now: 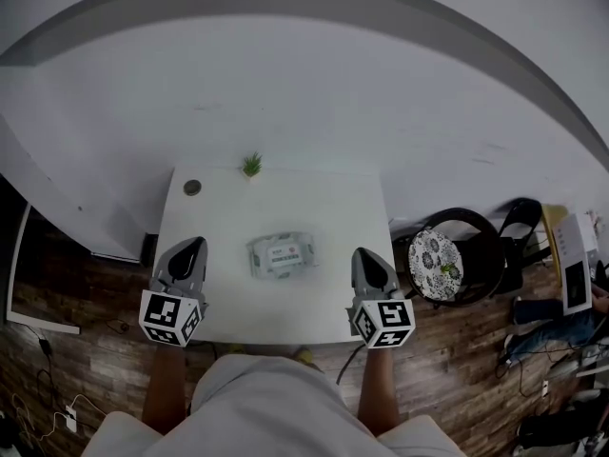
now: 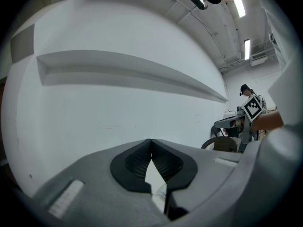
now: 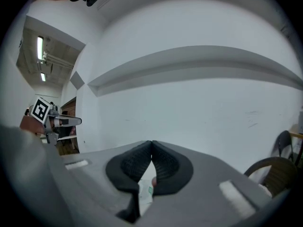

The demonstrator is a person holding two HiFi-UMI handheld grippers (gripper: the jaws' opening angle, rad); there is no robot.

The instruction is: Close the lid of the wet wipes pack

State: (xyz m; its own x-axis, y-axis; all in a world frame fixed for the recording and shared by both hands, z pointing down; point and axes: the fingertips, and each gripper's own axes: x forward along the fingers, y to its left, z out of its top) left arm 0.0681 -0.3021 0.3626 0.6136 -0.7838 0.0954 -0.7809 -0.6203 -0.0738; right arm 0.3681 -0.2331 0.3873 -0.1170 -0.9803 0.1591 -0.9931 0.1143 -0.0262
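Closest, my grey left gripper (image 1: pixel 189 248) and grey right gripper (image 1: pixel 365 255) have jaws pressed together, empty. Between their tips, apart from both, lies the pale plastic wet wipes pack (image 1: pixel 282 254); its lid looks closed, I think.

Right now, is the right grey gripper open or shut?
Shut. The right grey gripper has its black pads touching at the tips, nothing held.

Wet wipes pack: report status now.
Left gripper and right gripper shut, empty, flanking pack. Wet wipes pack flat on table, untouched; lid too small to read. Plant at far edge, clear of pack.
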